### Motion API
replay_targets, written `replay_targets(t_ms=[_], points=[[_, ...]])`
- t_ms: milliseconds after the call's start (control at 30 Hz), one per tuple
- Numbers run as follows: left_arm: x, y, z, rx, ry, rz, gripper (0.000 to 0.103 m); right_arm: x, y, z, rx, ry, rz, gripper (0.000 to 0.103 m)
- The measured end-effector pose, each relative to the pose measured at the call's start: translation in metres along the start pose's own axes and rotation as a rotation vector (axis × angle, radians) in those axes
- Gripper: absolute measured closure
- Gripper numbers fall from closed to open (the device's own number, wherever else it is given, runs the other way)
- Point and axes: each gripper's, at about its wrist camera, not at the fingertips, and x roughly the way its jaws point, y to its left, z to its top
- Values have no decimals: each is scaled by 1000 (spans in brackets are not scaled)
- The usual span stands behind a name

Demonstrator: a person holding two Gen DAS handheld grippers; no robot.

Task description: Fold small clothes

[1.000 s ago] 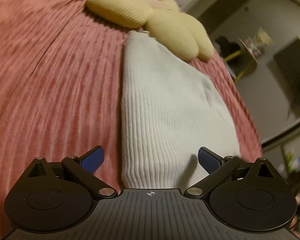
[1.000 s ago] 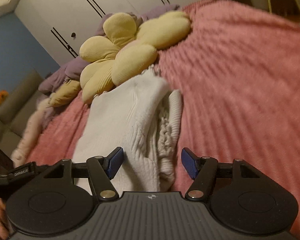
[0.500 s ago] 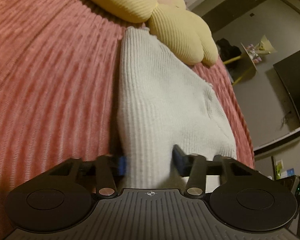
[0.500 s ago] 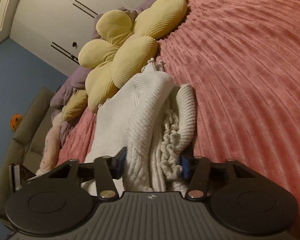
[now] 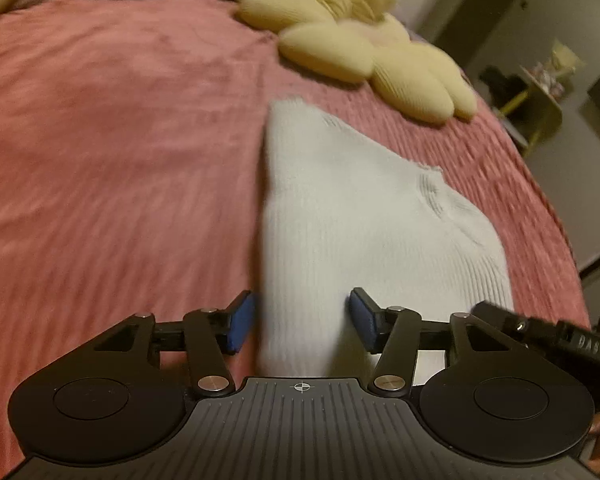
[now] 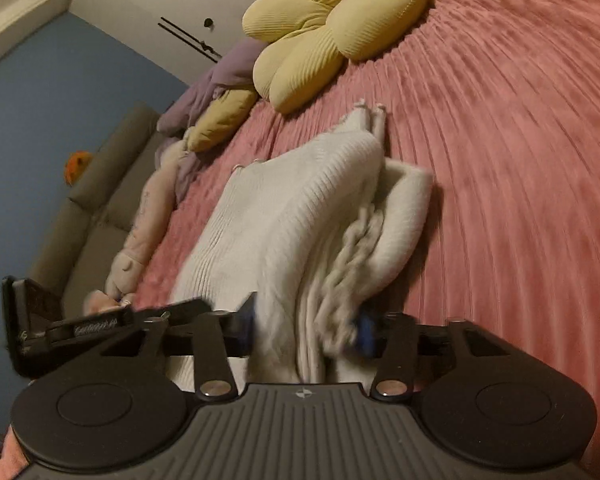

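A folded white ribbed sweater (image 5: pixel 360 220) lies on the pink bedspread (image 5: pixel 120 140). My left gripper (image 5: pixel 302 320) holds its near left edge: the fabric fills the gap between the blue pads, and the jaws are starting to open. In the right wrist view the sweater (image 6: pixel 292 208) shows stacked layers and a cable-knit fold. My right gripper (image 6: pixel 306 328) has those layers bunched between its pads, which still touch the cloth as the jaws are opening. Each gripper shows at the edge of the other's view: the right gripper (image 5: pixel 560 340), the left gripper (image 6: pixel 80 328).
A yellow flower cushion (image 5: pixel 360 40) lies beyond the sweater, with a gap of bedspread (image 6: pixel 520 160) between them. Purple and yellow pillows and a soft doll (image 6: pixel 148 216) line the bed's left side. A grey sofa (image 6: pixel 100 200) and a white wardrobe stand behind.
Both grippers went from open around the sweater's near edge to closed on it. The sweater has been drawn toward me, away from the flower cushion.
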Motion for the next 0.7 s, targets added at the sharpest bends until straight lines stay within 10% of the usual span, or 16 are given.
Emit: replay_targets(t_ms=[100,300,700], points=[[-23,-9,-21,64,-37,-3,25,-26,7,-10,21,-62,-44,46],[-23,-20,-57,94,-10,-32,25,-67,31,-38,-50,-83,-77,46],[-29,0,-64,-56,-13,-39,47,-56,56,-62,-103,-30,-120,89]])
